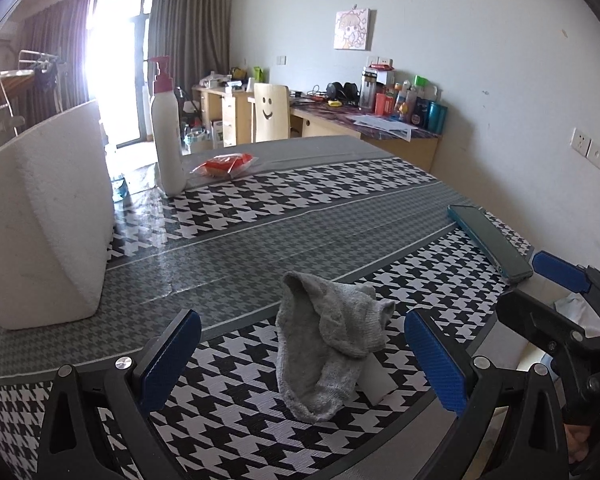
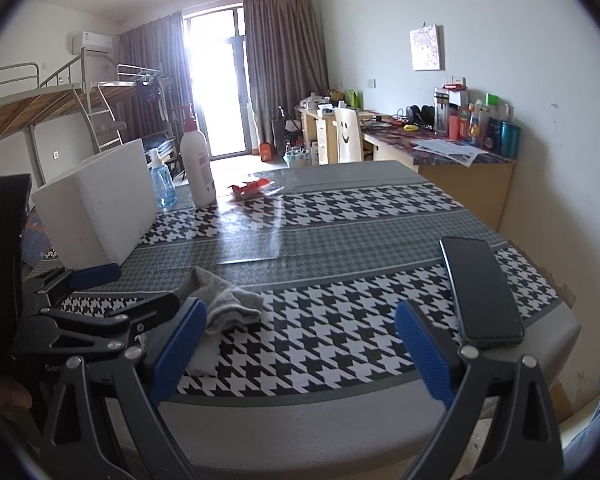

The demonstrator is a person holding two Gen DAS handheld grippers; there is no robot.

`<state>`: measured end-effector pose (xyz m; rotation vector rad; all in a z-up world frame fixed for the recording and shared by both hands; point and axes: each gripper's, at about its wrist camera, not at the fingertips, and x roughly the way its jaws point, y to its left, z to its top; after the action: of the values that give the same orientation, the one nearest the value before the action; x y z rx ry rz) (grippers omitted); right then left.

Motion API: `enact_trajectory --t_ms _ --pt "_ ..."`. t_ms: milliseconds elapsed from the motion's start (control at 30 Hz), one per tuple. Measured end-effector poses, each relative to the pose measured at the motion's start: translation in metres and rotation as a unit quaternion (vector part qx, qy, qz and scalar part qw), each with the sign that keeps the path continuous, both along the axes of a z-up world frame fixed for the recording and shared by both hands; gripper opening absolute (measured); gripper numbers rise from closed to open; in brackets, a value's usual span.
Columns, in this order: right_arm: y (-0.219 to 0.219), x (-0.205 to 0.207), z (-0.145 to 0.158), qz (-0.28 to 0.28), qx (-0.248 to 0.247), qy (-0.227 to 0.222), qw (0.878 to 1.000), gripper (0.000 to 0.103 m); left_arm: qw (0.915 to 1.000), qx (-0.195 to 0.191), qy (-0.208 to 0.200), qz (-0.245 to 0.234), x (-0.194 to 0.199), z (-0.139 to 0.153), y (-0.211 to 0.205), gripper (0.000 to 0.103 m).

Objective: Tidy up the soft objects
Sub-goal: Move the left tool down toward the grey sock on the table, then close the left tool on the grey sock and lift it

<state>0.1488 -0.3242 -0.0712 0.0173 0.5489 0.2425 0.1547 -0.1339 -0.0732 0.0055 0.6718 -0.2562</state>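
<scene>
Since the grey sock lies crumpled and loose on the houndstooth surface, with nothing gripping it, the organizing looks barely begun, if begun at all. In the left wrist view the sock sits at about 6 o'clock, directly between the spread blue pads of the left tongs, which hang over it wide apart and touch nothing. Part of the sock rests on a small white slip at its right edge. The right tongs are likewise spread and empty, poised over the near edge of the surface; from that camera the sock appears at about 9 o'clock, partly hidden behind the left tool.

No other soft object shows clearly on the surface. The white foam box at 9 o'clock in the left view seems the likeliest place to put things, though whether it is open or already holds anything cannot be told from here. A dark phone lies near the right edge at 3 o'clock, well apart from the sock. A pump bottle and a red snack packet stand toward 11 and 12 o'clock.

What is left, by my reading: pinching the sock, straightening or folding it, and setting it in its place.
</scene>
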Motion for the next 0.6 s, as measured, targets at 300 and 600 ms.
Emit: enact_trajectory --t_ms 300,600 --pt "-0.003 0.002 -0.009 0.004 0.002 0.010 1.000 0.097 0.9999 0.009 0.006 0.001 0.005 -0.007 -0.005 0.096" --pt "-0.007 0.003 -0.014 -0.004 0.001 0.021 1.000 0.097 0.9996 0.010 0.025 -0.009 0.014 -0.017 -0.010 0.088"
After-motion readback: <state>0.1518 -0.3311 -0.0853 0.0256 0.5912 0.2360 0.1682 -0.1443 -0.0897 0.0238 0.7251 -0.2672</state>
